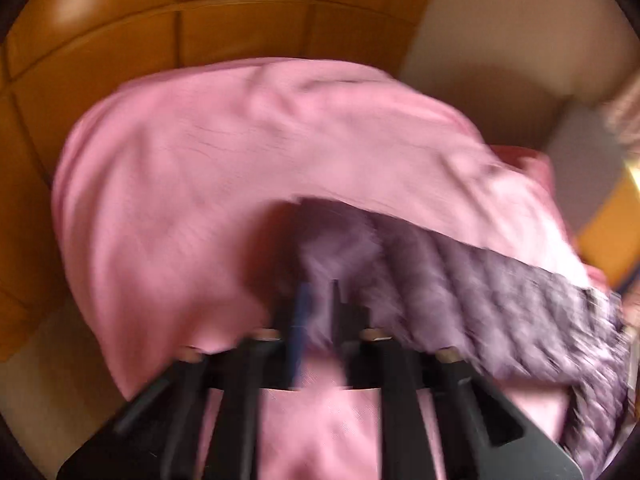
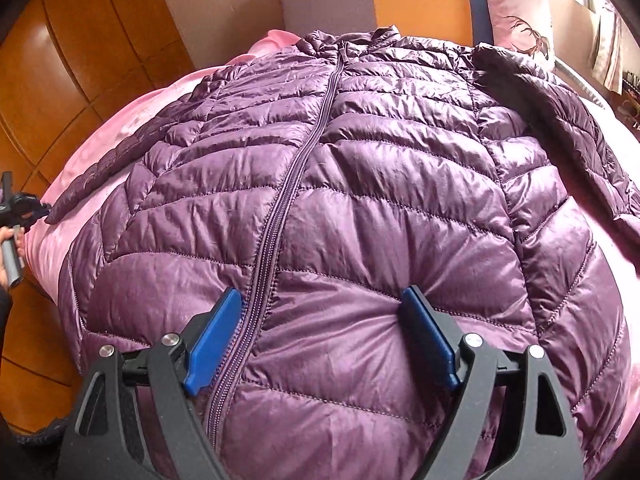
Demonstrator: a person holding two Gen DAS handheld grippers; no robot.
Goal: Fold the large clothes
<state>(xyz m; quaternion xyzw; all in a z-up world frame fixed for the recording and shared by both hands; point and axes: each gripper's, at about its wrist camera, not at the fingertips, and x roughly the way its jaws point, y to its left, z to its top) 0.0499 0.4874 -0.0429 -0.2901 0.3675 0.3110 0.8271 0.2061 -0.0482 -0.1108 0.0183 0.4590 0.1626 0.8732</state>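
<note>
Right tool (image 2: 322,322): jaws spread wide, blue pads (image 2: 214,336) resting on the lower front of the jacket, one either side of the zip, nothing pinched between them.
Jacket (image 2: 360,184): purple quilted puffer, zipped shut, lying front-up and spread flat on the pink bedsheet (image 2: 100,148); one sleeve (image 2: 560,120) is folded across its right edge.
Left tool (image 1: 316,308): blurred; jaws stand narrowly apart at the jacket's sleeve end (image 1: 460,280), whether they pinch the fabric cannot be told.
Floor (image 2: 80,60): orange wood, beside the bed.
Pillow (image 2: 520,24): pink, far right.
</note>
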